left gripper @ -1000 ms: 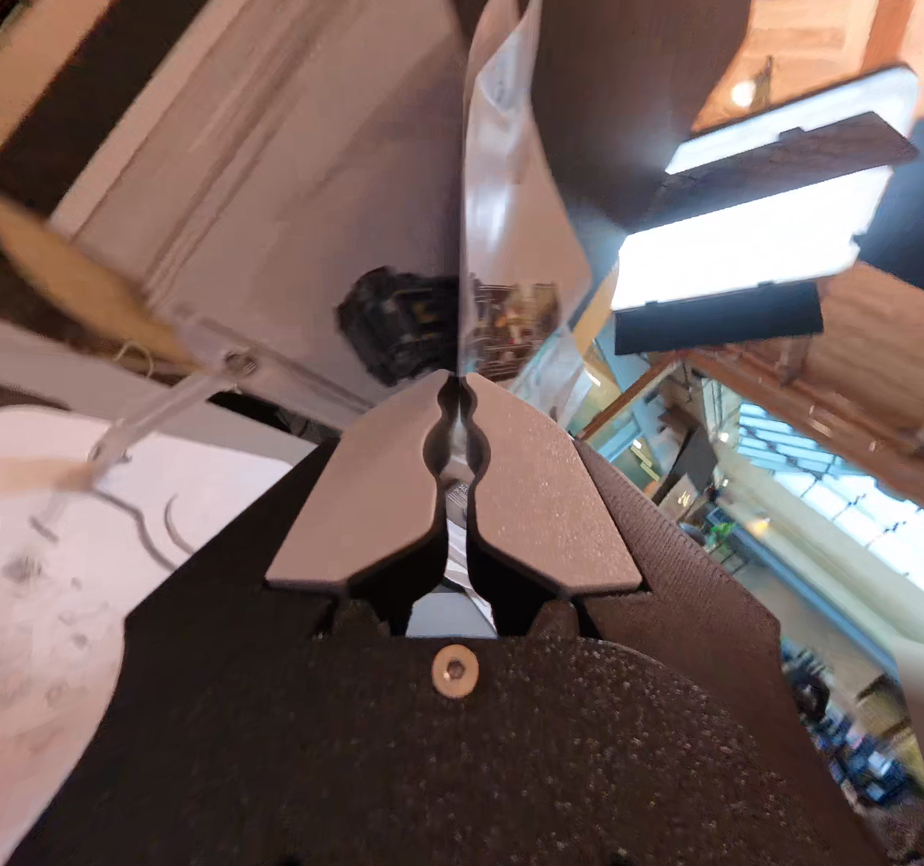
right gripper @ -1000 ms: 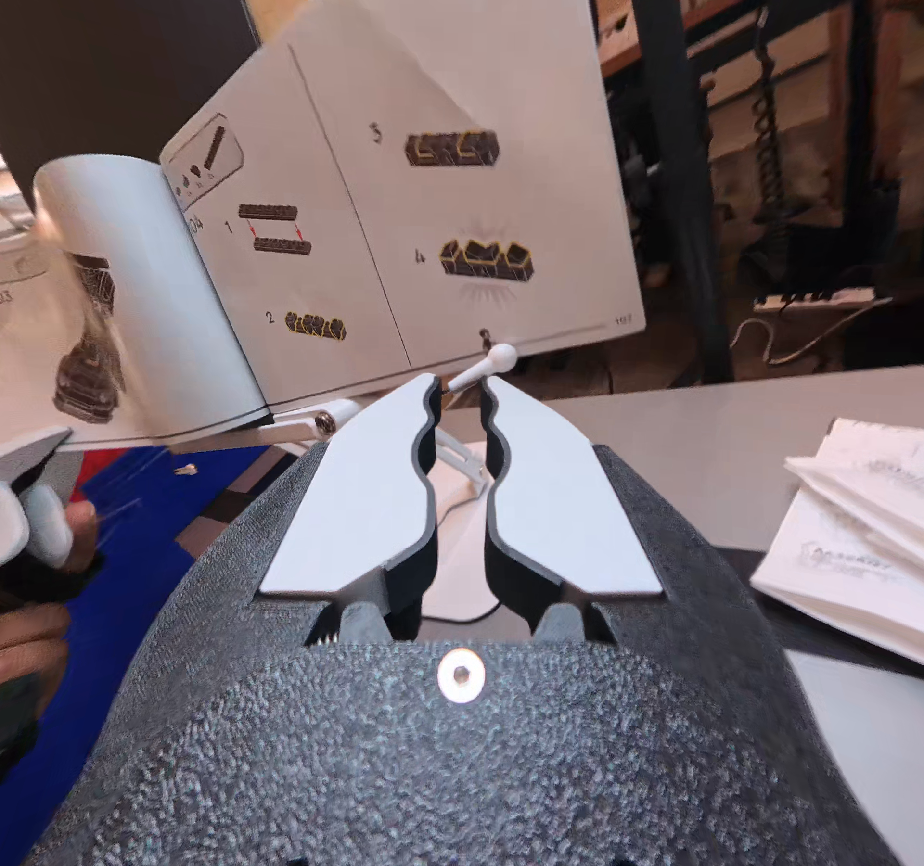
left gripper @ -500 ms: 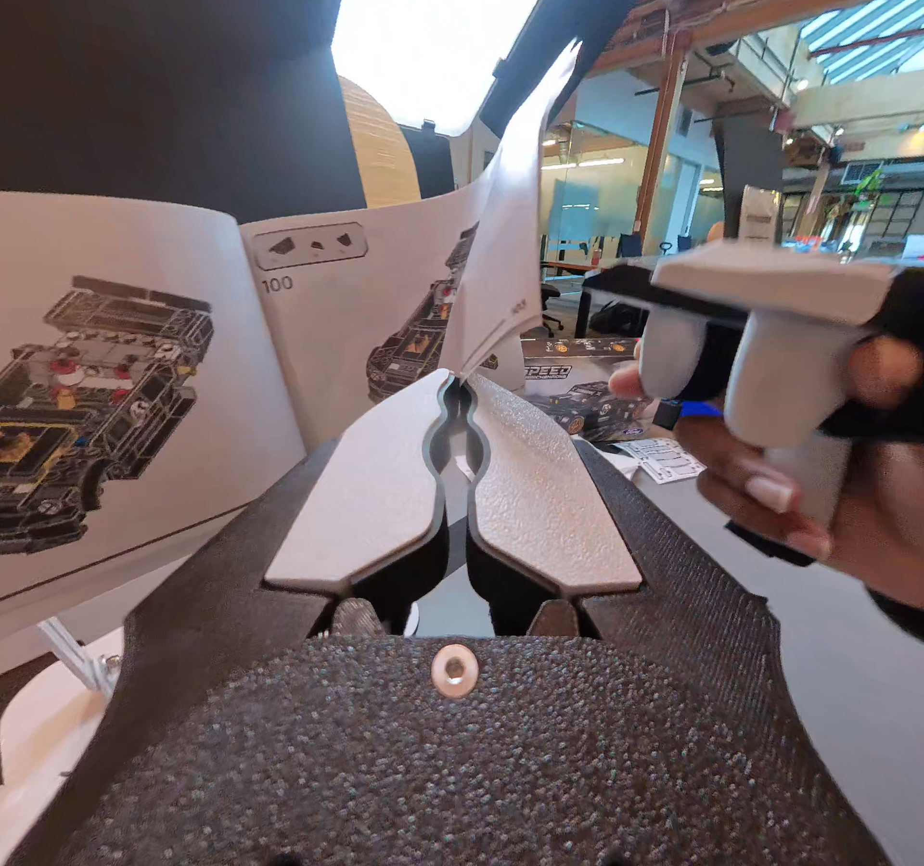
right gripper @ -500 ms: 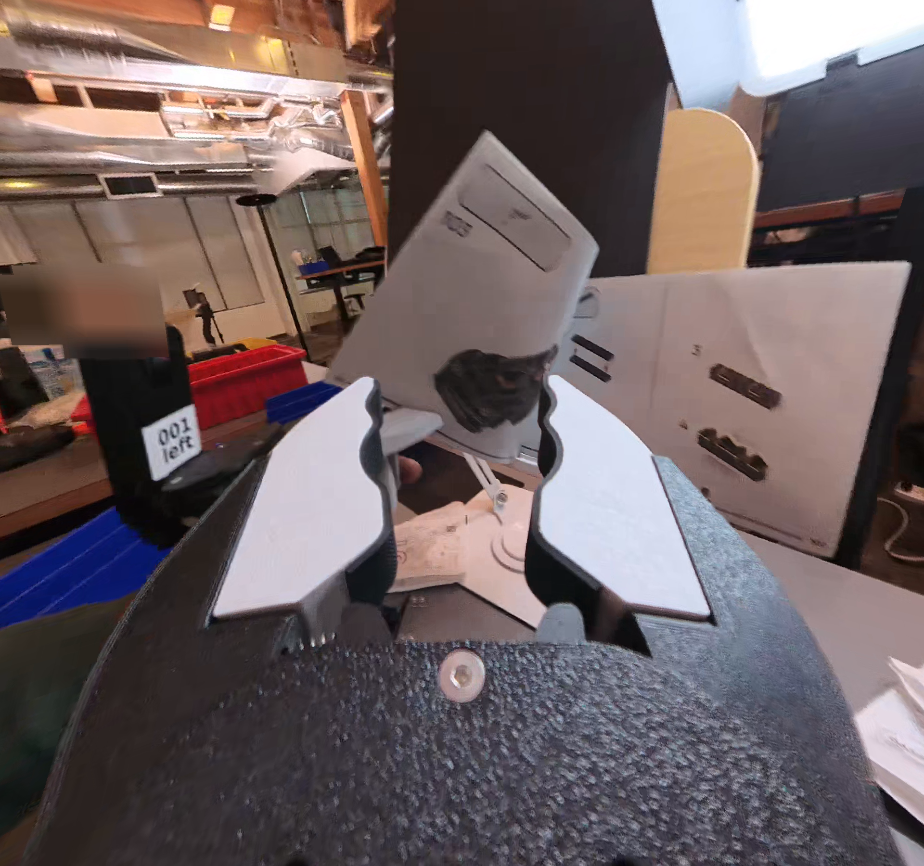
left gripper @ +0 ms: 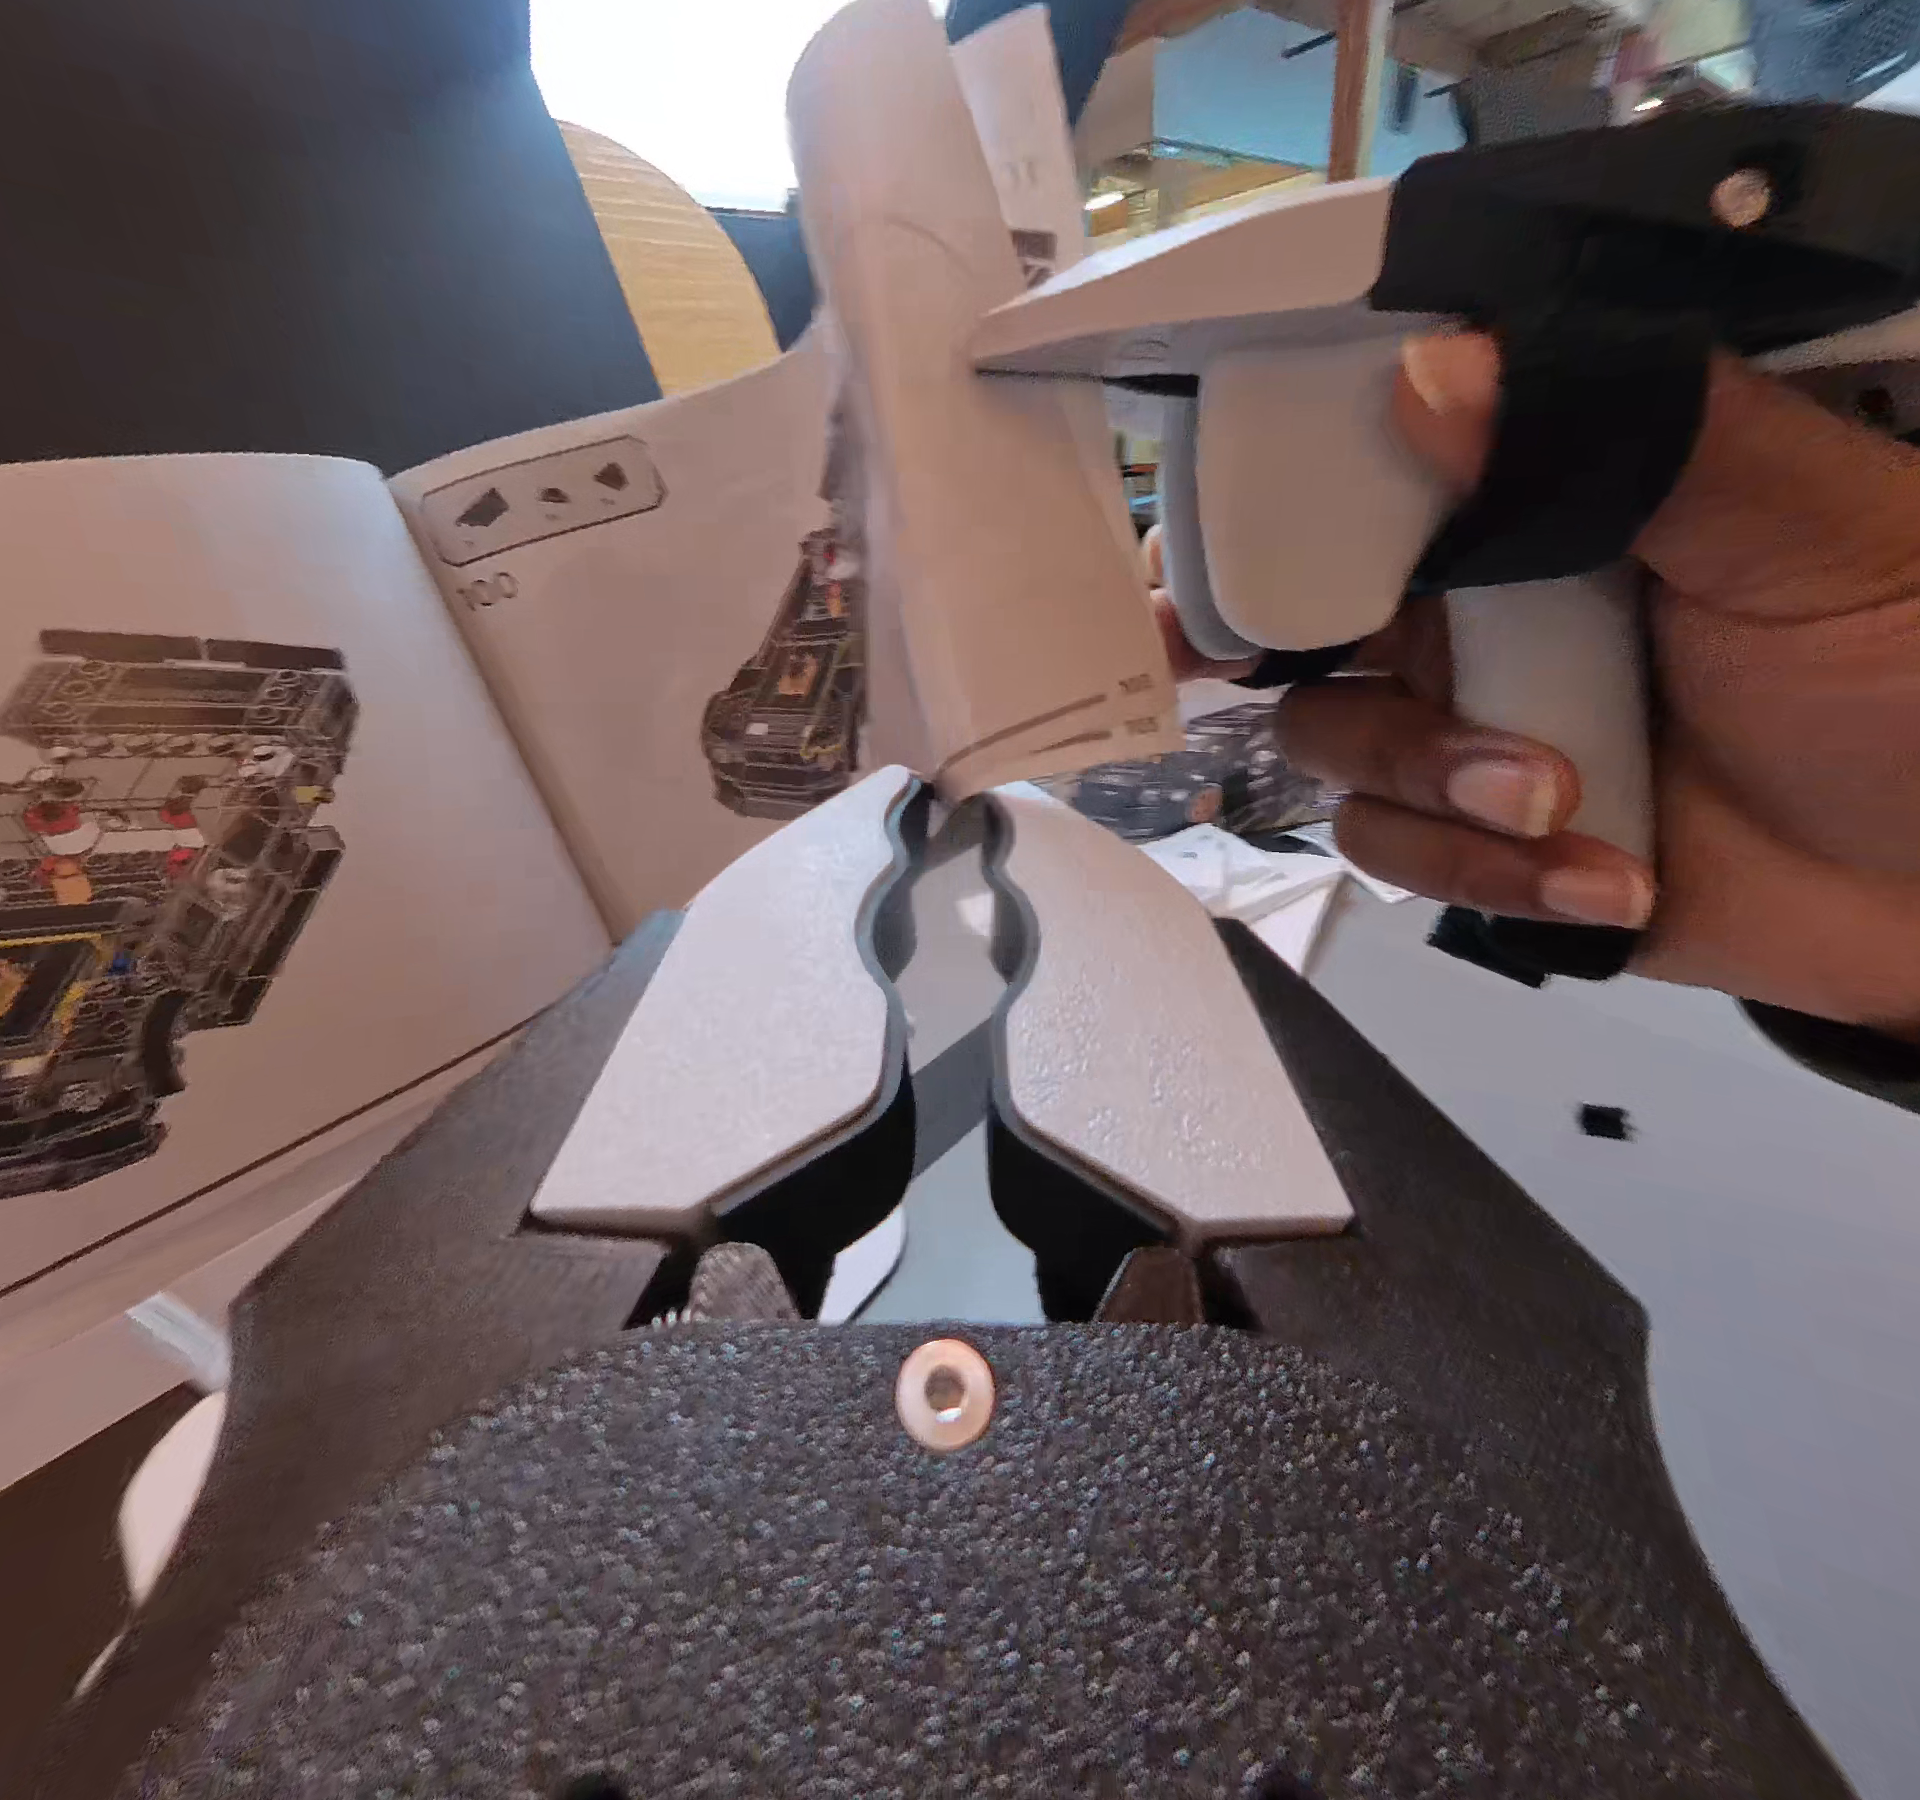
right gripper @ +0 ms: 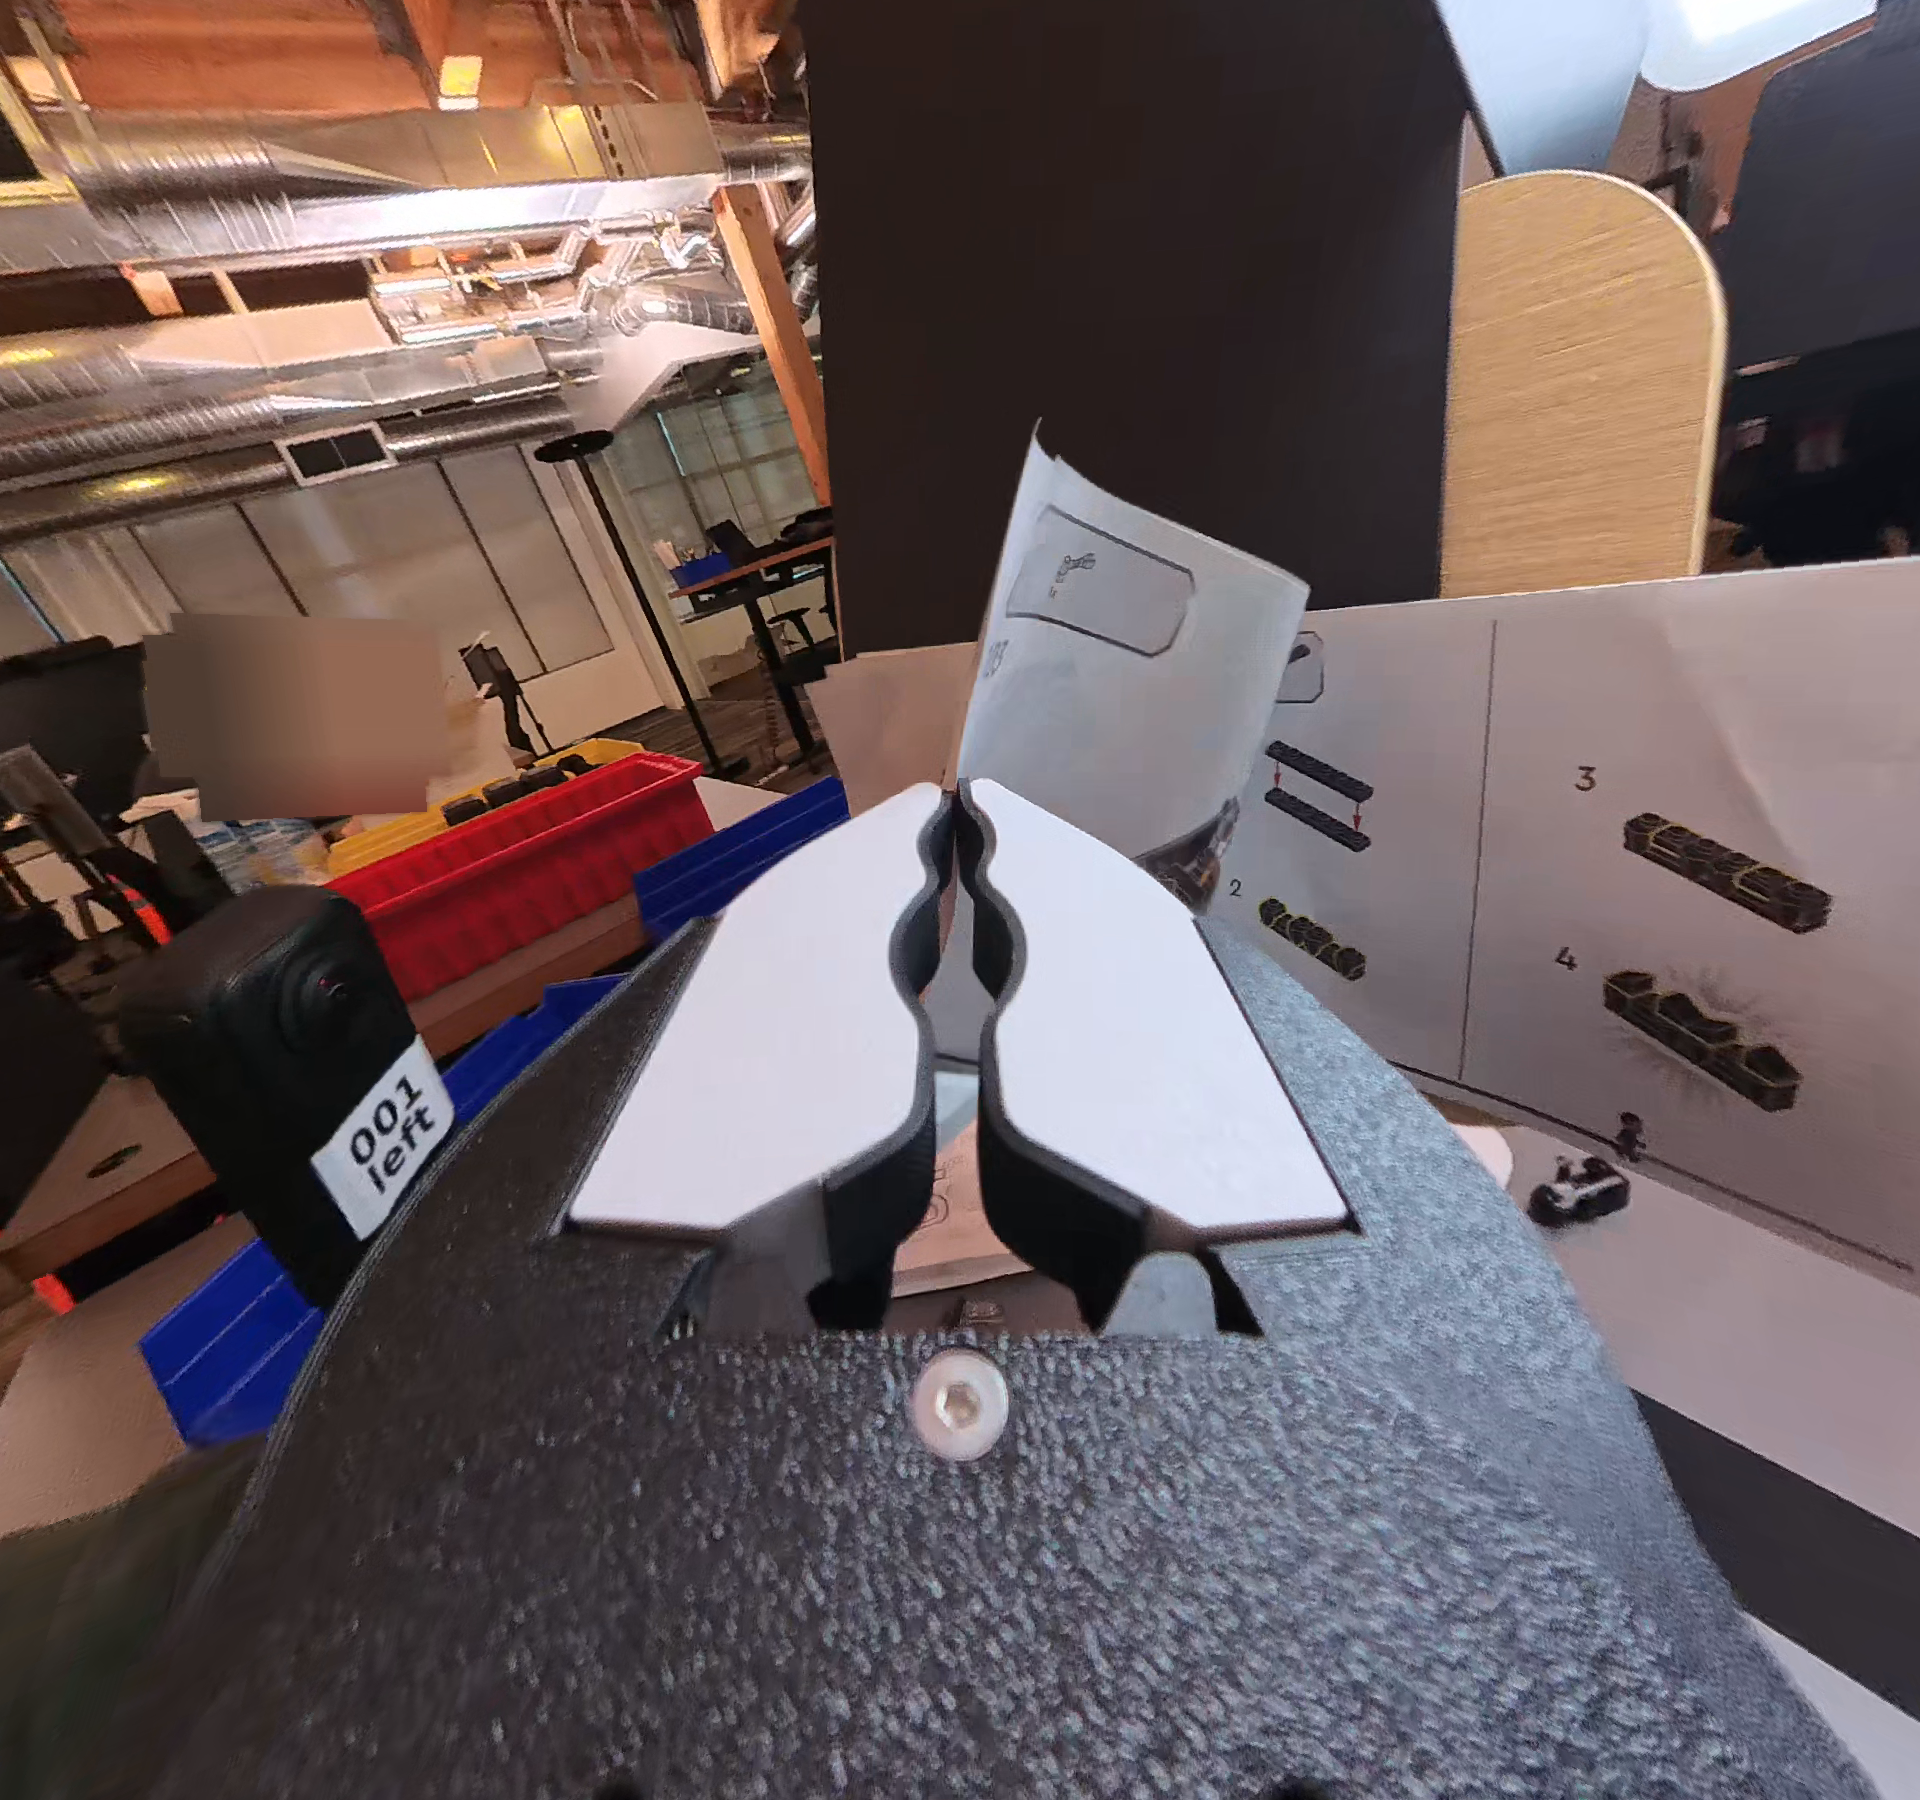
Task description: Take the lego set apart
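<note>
An open lego instruction booklet (left gripper: 260, 711) stands propped in front of me; it also shows in the right wrist view (right gripper: 1662, 815). A few of its pages (left gripper: 987, 555) are lifted and curl upward. My right gripper (right gripper: 956, 800) is shut on the edge of those pages (right gripper: 1122, 670); in the left wrist view its white finger (left gripper: 1143, 316) pinches them from the right. My left gripper (left gripper: 951, 800) sits just under the pages' lower corner, its jaws a small gap apart and not clamping the paper. No built lego model is clearly in view.
A lego box (left gripper: 1174, 794) and paper sheets (left gripper: 1247, 867) lie behind on the grey table (left gripper: 1662, 1231), with a small black piece (left gripper: 1600, 1122). Red (right gripper: 540, 877) and blue (right gripper: 229, 1335) bins stand to the left. The left gripper's camera (right gripper: 281, 1023) is close beside my right gripper. Tip to tip, the grippers are about 7 cm apart.
My right gripper has moved in and closed from open onto the lifted pages. My left gripper, shut on the page before, now has its jaws apart.
</note>
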Demonstrator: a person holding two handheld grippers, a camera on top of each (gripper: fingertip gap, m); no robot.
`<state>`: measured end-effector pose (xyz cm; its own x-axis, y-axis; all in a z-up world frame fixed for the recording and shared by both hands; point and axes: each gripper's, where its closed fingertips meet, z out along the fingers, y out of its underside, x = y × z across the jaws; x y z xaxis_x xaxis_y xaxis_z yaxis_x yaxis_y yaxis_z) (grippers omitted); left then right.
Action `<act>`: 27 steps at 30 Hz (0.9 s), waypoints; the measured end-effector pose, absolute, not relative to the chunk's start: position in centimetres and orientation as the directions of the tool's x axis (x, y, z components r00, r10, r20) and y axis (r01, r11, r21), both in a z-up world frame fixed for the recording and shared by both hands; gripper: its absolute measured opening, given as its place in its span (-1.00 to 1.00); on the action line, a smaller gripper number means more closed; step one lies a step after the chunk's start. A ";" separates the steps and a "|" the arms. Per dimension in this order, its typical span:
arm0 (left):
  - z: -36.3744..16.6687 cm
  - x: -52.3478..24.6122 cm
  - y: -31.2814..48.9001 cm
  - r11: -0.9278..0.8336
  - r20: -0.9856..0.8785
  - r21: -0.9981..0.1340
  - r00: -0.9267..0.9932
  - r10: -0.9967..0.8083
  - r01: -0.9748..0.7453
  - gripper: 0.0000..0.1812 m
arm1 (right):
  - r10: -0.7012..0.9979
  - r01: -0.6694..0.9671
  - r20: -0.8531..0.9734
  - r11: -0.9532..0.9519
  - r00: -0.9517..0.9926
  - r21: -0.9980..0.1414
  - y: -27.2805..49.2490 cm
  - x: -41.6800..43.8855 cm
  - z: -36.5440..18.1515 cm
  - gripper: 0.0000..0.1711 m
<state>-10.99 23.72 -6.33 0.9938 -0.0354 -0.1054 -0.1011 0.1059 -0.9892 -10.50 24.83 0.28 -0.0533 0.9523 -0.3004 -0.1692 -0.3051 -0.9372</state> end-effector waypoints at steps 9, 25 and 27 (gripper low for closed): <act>-2.4 -9.9 20.7 0.097 0.189 -0.965 0.898 -0.397 0.245 -0.28 | 0.923 -0.127 -0.332 -0.359 -0.197 -0.925 24.8 -10.1 -0.4 -1.00; -0.1 -13.1 23.4 -0.095 0.477 -0.857 0.709 -0.520 0.507 -0.93 | 0.941 -0.019 -0.145 -0.158 -0.306 -0.987 22.7 -10.9 -2.5 -1.00; 0.1 -14.0 22.5 -0.077 0.457 -0.868 0.731 -0.507 0.490 -0.93 | 0.939 -0.023 -0.163 -0.178 -0.302 -0.984 23.5 -10.4 -2.7 -1.00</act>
